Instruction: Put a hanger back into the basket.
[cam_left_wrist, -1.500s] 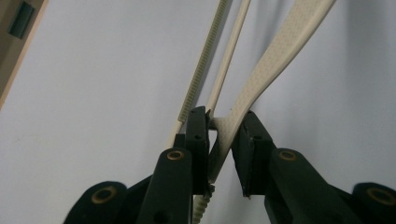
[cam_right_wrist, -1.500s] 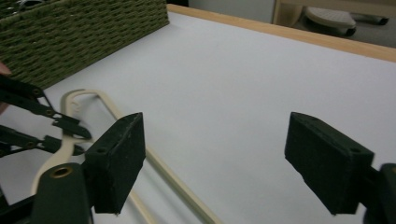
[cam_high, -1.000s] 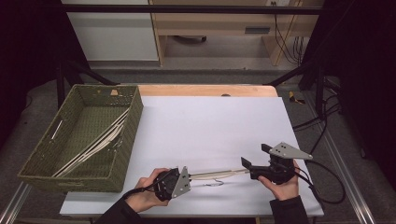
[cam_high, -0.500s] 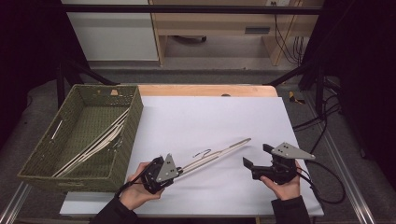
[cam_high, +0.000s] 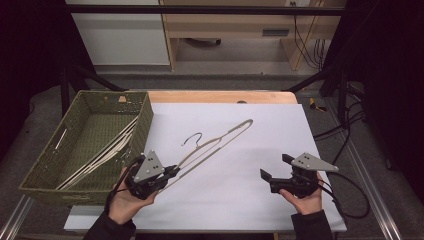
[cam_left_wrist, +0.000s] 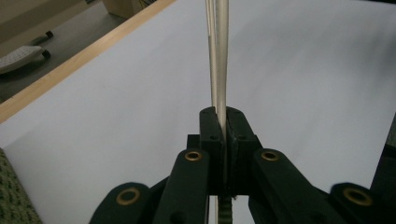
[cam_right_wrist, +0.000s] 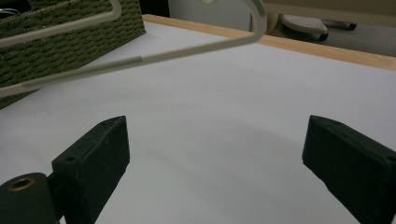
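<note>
Left gripper (cam_high: 170, 172) pinching hanger (cam_high: 215, 145) end, lifted clear for basket (cam_high: 45, 175) at left; right gripper (cam_high: 274, 168) spread, empty, idle.

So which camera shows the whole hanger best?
The high view: the hanger shows whole there, hook and all, one end pinched in the left gripper. The left gripper view shows just its thin bars running away from the shut jaws. The right gripper view catches its far corner and one long side.
</note>
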